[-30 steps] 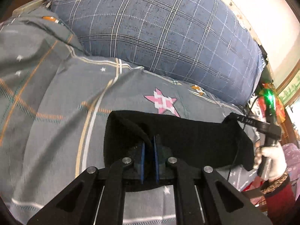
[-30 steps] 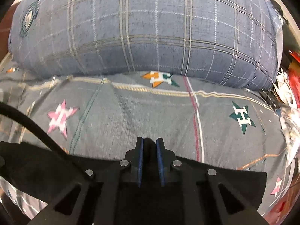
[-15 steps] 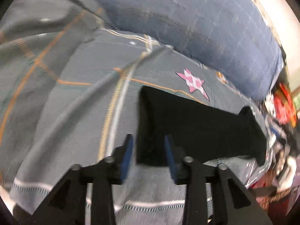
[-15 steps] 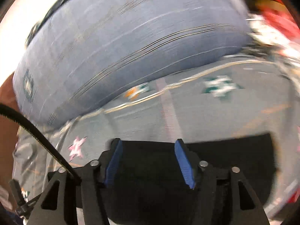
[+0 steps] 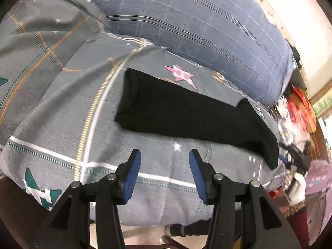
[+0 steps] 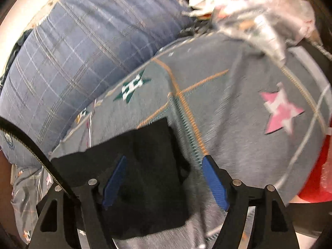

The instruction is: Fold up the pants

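Note:
The black pants (image 5: 186, 114) lie folded in a long strip across the grey star-patterned bedspread (image 5: 62, 108). My left gripper (image 5: 165, 174) is open and empty, pulled back from the strip's near edge over the bed's front edge. In the right wrist view the right end of the pants (image 6: 149, 166) lies under and between my open right gripper (image 6: 164, 178), whose blue pads hold nothing. The gloved hand with the right gripper (image 5: 296, 170) shows at the pants' right end in the left wrist view.
A large blue plaid pillow (image 5: 197, 25) lies along the back of the bed, also in the right wrist view (image 6: 83, 47). Red and white clutter (image 5: 296, 112) sits past the bed's right end, with crumpled plastic (image 6: 259, 16). The bed's front edge (image 5: 145, 217) drops off near me.
Both grippers were shut on the pants' near edge a second ago. They opened, let the pants go and drew back. The right gripper swung towards the pants' right end.

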The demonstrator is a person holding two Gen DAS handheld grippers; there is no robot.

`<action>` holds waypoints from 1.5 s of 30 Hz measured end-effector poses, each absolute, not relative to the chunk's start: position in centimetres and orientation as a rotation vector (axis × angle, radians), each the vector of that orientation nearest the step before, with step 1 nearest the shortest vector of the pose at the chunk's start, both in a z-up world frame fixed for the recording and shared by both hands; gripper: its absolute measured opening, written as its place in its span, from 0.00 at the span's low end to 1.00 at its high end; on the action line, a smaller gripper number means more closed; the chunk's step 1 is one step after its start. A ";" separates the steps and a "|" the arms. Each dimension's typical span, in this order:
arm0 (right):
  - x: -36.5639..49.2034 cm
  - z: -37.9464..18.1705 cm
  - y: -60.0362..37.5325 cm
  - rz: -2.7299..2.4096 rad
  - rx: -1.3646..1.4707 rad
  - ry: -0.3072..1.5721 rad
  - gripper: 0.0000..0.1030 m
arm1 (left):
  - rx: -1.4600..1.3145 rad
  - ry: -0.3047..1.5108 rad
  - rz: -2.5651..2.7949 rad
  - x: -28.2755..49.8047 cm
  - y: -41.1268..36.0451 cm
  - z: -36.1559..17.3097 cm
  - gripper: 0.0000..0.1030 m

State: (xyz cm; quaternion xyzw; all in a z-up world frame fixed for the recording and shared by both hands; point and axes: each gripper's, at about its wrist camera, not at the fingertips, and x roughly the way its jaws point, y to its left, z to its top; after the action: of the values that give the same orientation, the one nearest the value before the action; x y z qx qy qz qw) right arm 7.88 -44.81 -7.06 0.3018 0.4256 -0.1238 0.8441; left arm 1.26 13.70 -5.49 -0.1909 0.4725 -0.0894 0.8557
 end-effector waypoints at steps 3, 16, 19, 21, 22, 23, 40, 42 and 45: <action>9.5 -8.0 -43.4 -0.210 0.578 0.929 0.53 | -0.376 0.998 -0.188 0.8 13.0 -5.1 0.46; 13.5 -1.9 -43.6 -0.367 0.271 0.864 0.06 | -0.324 1.023 -0.202 0.7 10.7 -5.5 0.46; 13.9 -3.8 -44.7 -0.459 0.204 0.922 0.04 | -0.327 1.027 -0.201 0.7 10.7 -5.7 0.46; 14.3 -5.3 -45.3 -0.602 0.086 0.976 0.04 | -0.334 1.031 -0.200 0.8 10.8 -5.7 0.46; 14.1 -5.9 -45.8 -0.661 0.063 1.000 0.05 | -0.337 1.030 -0.202 0.7 11.0 -5.7 0.46; 13.3 -5.8 -46.3 -0.703 0.084 0.997 0.05 | -0.337 1.025 -0.201 0.7 11.1 -5.6 0.46; 10.7 -6.9 -22.9 0.280 0.608 0.926 0.51 | -0.368 0.950 -0.170 -2.0 12.8 -3.9 0.56; 11.3 -9.5 -23.7 0.127 0.635 0.972 0.50 | -0.390 0.935 -0.153 -2.3 13.9 -3.7 0.58; 10.0 -9.5 -24.8 0.079 0.666 0.932 0.40 | -0.425 0.918 -0.120 -2.7 15.5 -3.9 0.59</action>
State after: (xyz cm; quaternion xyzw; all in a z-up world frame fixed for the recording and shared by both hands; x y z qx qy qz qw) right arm 10.00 -24.79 -9.54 0.3151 0.4410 0.0374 0.8395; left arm -2.67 15.47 -3.89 -0.2035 0.4392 -0.0576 0.8731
